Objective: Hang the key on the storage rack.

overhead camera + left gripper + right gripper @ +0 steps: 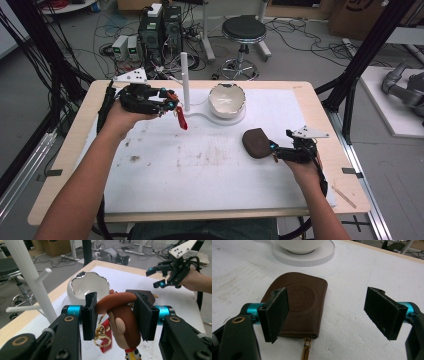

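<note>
The left gripper [115,315] clamps its jaws on a figure keychain [122,320]: brown hat, brown head, gold clasp and red tag dangling beneath. It hangs lengthwise downward above the tabletop [200,165], near the far edge beside the white stand [185,82] and bowl [226,100]. Near the right edge, the right gripper [332,312] has its jaws spread wide over a brown leather zip pouch [299,307], its zipper pull pointing toward the gripper.

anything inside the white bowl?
The white bowl looks empty: the left gripper view shows bare glossy white interior. Its near wall hides the bottom, and the keychain figure in the left gripper covers its right edge.
</note>
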The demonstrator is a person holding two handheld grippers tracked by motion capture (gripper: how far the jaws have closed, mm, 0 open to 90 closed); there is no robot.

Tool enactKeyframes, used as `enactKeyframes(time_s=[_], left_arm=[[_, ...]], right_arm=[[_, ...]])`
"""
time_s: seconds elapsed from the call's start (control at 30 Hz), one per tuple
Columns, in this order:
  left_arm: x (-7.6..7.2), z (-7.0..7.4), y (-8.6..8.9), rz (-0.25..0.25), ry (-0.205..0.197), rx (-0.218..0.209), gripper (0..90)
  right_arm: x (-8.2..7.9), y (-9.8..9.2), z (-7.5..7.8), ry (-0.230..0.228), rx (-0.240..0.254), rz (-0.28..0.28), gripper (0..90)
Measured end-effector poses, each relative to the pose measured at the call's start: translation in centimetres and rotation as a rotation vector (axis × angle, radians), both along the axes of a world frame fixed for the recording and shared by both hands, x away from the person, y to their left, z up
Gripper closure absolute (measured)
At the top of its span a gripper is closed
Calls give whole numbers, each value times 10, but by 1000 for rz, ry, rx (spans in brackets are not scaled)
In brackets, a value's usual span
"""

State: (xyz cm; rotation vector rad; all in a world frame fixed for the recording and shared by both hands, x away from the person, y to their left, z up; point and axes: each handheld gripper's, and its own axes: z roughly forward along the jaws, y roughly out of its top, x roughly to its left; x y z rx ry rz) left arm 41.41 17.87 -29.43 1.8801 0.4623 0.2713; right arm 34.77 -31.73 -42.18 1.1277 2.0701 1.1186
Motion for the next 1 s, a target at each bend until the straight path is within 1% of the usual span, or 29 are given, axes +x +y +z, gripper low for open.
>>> enactKeyframes(time_s=[0.2,0.27,0.57,0.6,0.83,0.87,0.9,1.0], left_arm=[[8,8,-3,5,-5,8,553],[10,10,-4,7,-6,1,552],[21,19,-6,9,-10,2,553],[23,19,-6,11,-9,-5,552],[32,28,-10,5,-17,18,553],[36,31,-11,8,-21,22,552],[36,31,-11,8,-21,22,553],[43,34,-13,22,-23,29,552]], right_arm=[[0,0,0,3,-3,0,202],[0,0,0,1,-2,-1,202],[0,0,0,2,-2,0,202],[0,0,0,2,-2,0,202],[1,0,-1,5,-5,-3,202],[1,1,-1,4,-5,-2,202],[1,1,-1,4,-5,-2,202],[1,0,-1,6,-7,-3,202]])
